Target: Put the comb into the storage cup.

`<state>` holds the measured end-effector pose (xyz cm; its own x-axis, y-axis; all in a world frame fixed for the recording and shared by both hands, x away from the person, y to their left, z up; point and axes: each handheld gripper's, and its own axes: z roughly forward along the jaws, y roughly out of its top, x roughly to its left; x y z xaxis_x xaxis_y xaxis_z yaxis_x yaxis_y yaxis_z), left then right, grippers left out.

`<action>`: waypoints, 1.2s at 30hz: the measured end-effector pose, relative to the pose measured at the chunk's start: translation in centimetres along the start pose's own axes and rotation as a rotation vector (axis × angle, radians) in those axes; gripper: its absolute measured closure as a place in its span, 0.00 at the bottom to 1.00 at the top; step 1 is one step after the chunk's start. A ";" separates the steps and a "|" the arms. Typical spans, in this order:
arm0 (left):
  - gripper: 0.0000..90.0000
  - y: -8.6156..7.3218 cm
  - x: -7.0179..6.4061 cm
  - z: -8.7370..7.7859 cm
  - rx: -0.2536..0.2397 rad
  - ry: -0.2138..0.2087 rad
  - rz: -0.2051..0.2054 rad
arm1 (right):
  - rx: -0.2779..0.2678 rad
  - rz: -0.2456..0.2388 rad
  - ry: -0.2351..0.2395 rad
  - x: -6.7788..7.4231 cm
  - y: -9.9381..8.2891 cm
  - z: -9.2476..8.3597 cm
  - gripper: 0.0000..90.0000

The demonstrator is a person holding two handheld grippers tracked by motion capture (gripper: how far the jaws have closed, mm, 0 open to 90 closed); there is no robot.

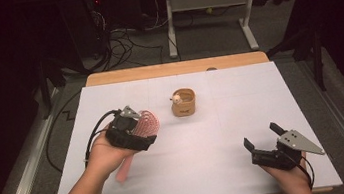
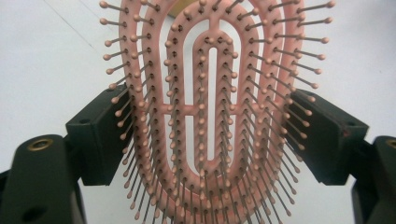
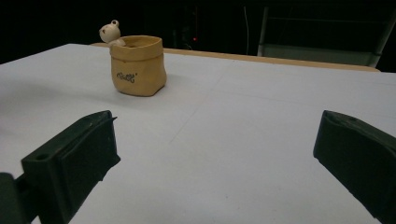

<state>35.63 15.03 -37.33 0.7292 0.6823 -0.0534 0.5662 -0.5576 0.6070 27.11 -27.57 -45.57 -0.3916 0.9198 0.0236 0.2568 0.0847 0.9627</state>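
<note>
White-topped table with one small pot

The table (image 1: pixel 215 136) has a white sheet over a wooden top whose far edge shows bare. A tan sack-shaped pot (image 1: pixel 184 102) with a little bear figure at its rim stands near the far middle.

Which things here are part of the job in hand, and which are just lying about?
In the job:
- left gripper, shut on the pink hairbrush
- hairbrush, lifted off the table

Lying about:
- tan pot with a small bear figure at its rim
- right gripper, open, holding nothing
</note>
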 end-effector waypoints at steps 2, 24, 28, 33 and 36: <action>0.22 -0.1 0.1 -0.1 -0.022 0.007 0.000 | -0.001 0.000 0.000 0.0 0.0 0.0 0.00; 0.22 -2.6 0.4 -1.8 -0.329 0.071 -0.034 | 0.000 -0.005 0.002 0.1 -0.1 0.1 0.00; 0.22 -3.1 0.2 -1.8 -0.370 0.085 -0.031 | 0.001 -0.008 0.003 0.1 0.0 0.1 0.00; 0.22 -3.4 0.1 -1.9 -0.413 0.091 -0.032 | 0.001 -0.009 0.004 0.1 -0.1 0.1 0.00; 0.22 -3.6 0.0 -2.0 -0.439 0.094 -0.032 | 0.001 -0.010 0.003 0.1 -0.1 0.1 0.00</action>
<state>32.85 18.00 -37.96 0.6644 0.7472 -0.0181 0.3569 -0.2958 0.8861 27.11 -27.45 -45.64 -0.3970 0.9177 0.0146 0.2539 0.0945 0.9626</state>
